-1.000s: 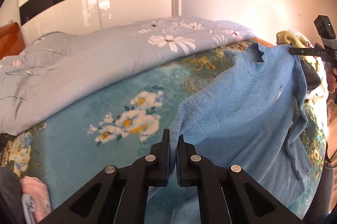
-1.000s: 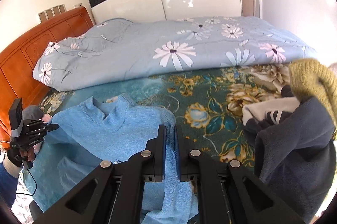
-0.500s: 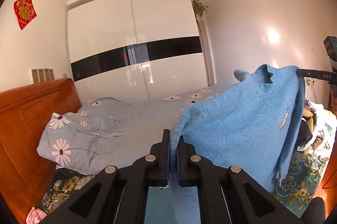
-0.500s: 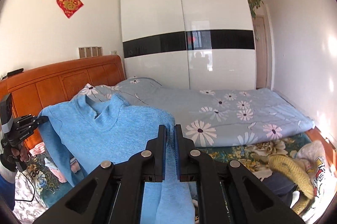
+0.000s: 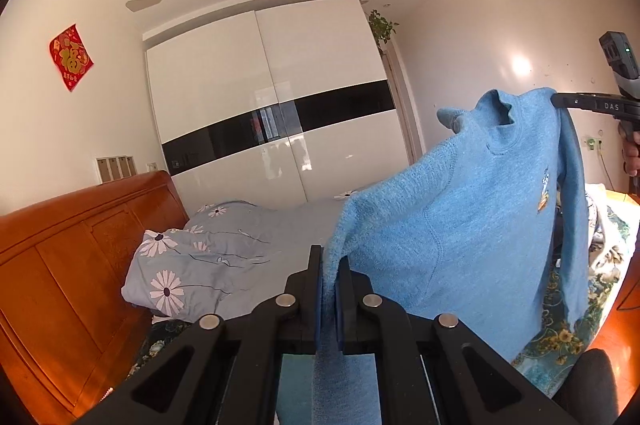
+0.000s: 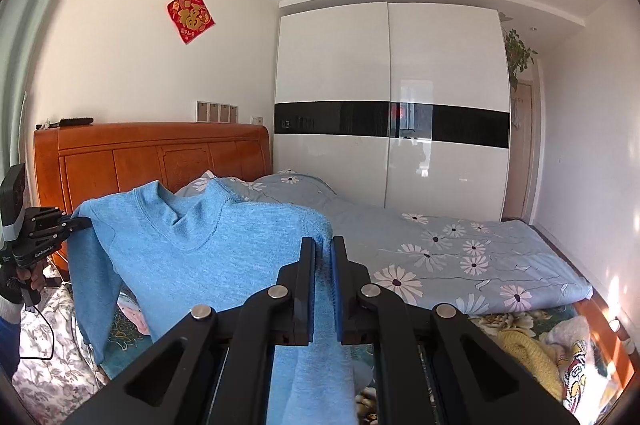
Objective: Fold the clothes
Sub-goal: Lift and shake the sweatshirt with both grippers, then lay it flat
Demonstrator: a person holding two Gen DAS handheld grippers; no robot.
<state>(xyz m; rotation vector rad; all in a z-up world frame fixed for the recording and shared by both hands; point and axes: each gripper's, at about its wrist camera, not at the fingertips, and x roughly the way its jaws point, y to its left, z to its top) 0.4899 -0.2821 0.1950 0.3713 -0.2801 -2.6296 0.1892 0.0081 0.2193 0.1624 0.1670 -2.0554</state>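
Note:
A light blue sweater (image 5: 472, 225) hangs in the air above the bed, stretched between both grippers by its shoulders. My left gripper (image 5: 329, 257) is shut on one shoulder. My right gripper (image 6: 323, 249) is shut on the other shoulder of the sweater (image 6: 192, 261). In the left wrist view the right gripper (image 5: 560, 101) pinches the far shoulder at the right edge. In the right wrist view the left gripper (image 6: 82, 223) pinches the far shoulder at the left. The sleeves and body hang down.
Below lies a bed with a grey-blue daisy duvet (image 6: 460, 257) and a teal floral blanket (image 5: 560, 337). A wooden headboard (image 6: 152, 157) and white wardrobe (image 6: 392, 113) stand behind. A pile of other clothes, including a yellow knit (image 6: 524, 349), lies at the bed's right end.
Both grippers have lifted the sweater off the bed and up into the air. It now hangs free, and the views have tilted up to the wardrobe and ceiling.

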